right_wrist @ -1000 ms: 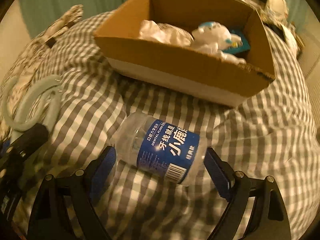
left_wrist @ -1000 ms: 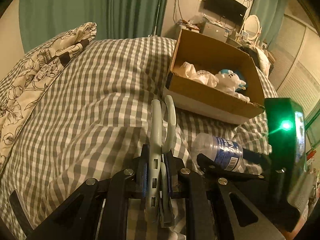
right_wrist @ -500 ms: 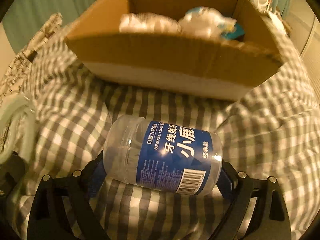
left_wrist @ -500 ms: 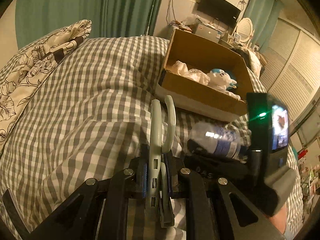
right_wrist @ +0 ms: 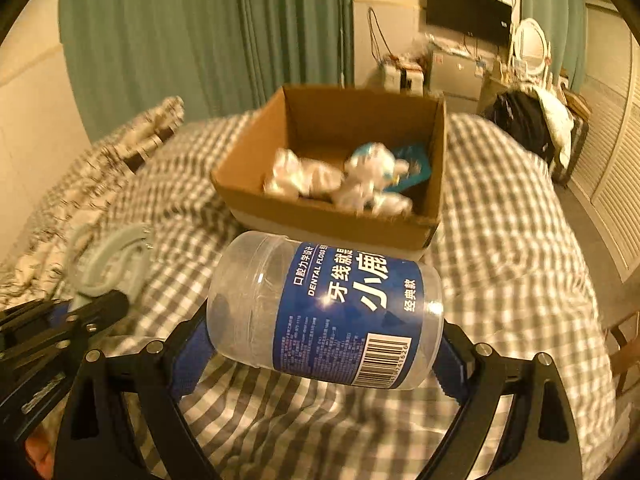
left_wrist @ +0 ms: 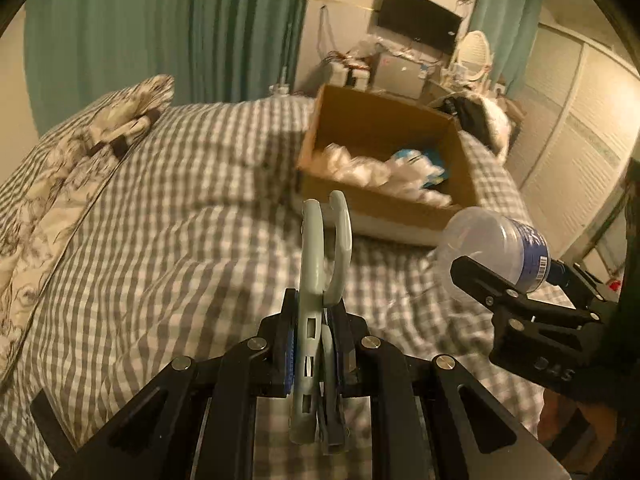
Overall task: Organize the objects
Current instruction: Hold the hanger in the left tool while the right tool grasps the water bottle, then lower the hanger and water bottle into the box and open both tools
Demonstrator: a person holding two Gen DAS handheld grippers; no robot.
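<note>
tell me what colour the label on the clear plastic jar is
Blue with white lettering, on the clear plastic jar; the right wrist view shows it best.

I see grey-and-white gingham on the bed cover (right_wrist: 500,240), and a cream pillow (left_wrist: 60,184) printed with dark floral outlines at the left. The cardboard box (right_wrist: 320,216) is plain brown with a white band along its lower front. Inside it, white crinkly stuff (right_wrist: 296,176) and a white toy (right_wrist: 376,168) with light blue patches. My right tool (right_wrist: 324,336) is black with blue pads, holding a clear jar (right_wrist: 320,312) wrapped in a deep blue label with white lettering and a white barcode patch. My left tool (left_wrist: 316,344), also black, pinches pale grey-green hangers (left_wrist: 320,256). Teal curtains (right_wrist: 200,40) hang behind.
</note>
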